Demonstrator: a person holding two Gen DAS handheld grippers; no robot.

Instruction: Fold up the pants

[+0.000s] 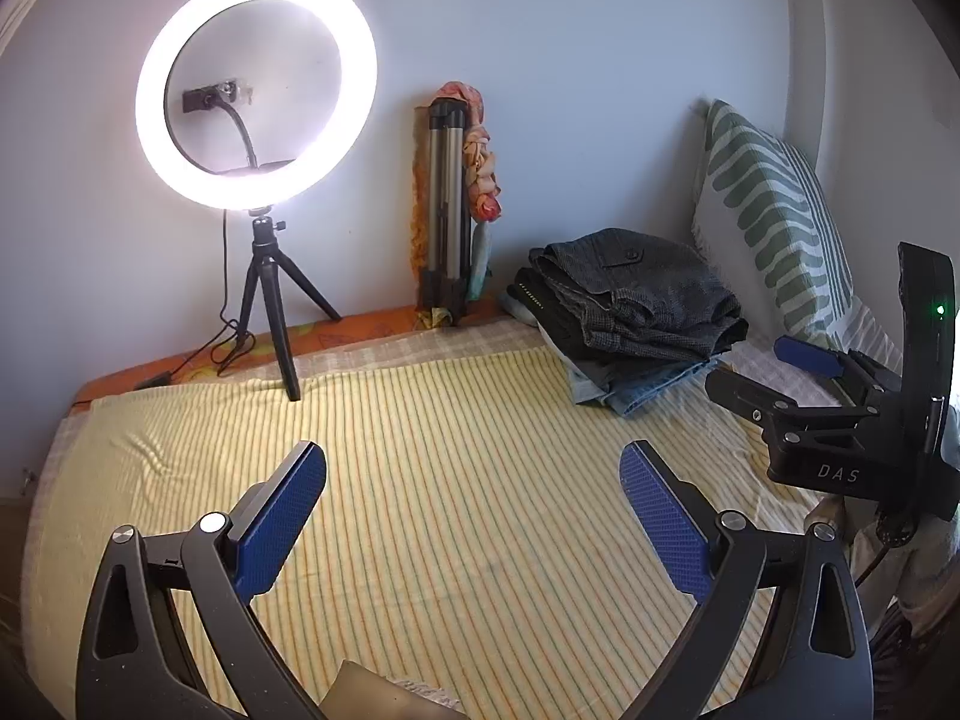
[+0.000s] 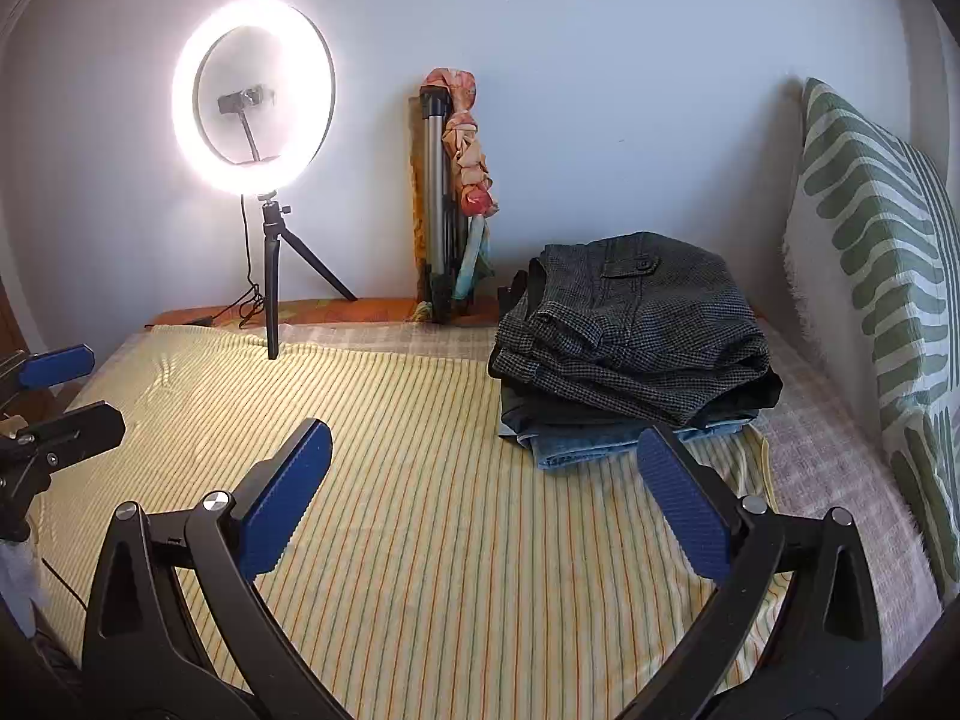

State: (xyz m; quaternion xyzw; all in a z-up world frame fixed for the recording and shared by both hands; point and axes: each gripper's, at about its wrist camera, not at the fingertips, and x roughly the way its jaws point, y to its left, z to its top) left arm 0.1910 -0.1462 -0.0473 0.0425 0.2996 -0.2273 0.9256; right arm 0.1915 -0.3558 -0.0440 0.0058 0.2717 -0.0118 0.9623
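A stack of folded pants lies on the striped yellow bedsheet at the back right: dark grey checked pants on top, black ones under them, blue jeans at the bottom. The stack also shows in the right wrist view, with the jeans beneath. My left gripper is open and empty above the bare sheet. My right gripper is open and empty, just in front of the stack; it also shows in the left wrist view. The left gripper shows at the left edge of the right wrist view.
A lit ring light on a small tripod stands at the back left, cable trailing. A folded tripod with a scarf leans on the wall. A green-patterned pillow stands at the right.
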